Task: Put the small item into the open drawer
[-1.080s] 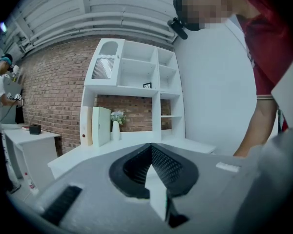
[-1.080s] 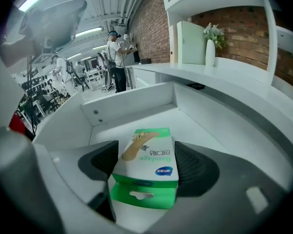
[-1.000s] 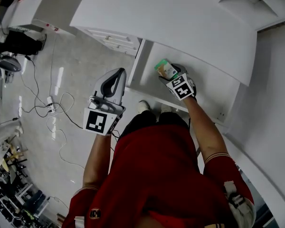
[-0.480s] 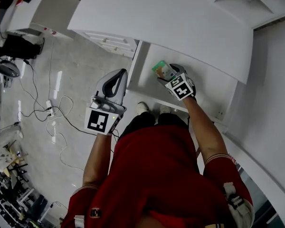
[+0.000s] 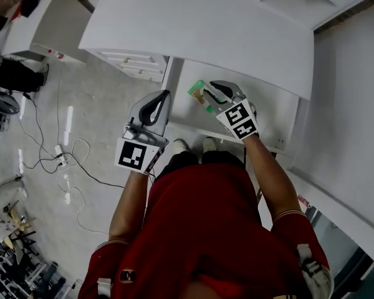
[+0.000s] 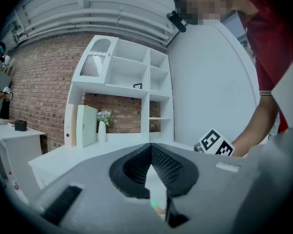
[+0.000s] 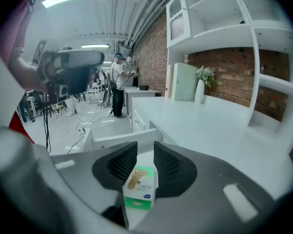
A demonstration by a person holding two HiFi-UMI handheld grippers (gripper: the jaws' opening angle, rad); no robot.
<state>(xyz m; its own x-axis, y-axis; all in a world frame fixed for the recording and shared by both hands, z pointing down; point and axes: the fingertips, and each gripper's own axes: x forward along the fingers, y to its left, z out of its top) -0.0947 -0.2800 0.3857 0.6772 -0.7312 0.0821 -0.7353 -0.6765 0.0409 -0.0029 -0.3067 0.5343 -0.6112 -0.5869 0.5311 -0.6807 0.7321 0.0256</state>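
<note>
In the head view, the drawer [image 5: 271,108] is seen pulled open under the white desk top [image 5: 206,30]. The box [image 5: 197,94] is seen lying in the drawer near its left wall, just beyond the tips of the right gripper [image 5: 209,89]. The left gripper [image 5: 164,98] is held outside that wall.

In the left gripper view, its pads [image 6: 163,165] are brought together at the tips, and nothing is pinched.

In the right gripper view, the pads [image 7: 121,162] have just been closing and are kept narrowly apart. The box is seen below the gap, not pressed by them.
</note>
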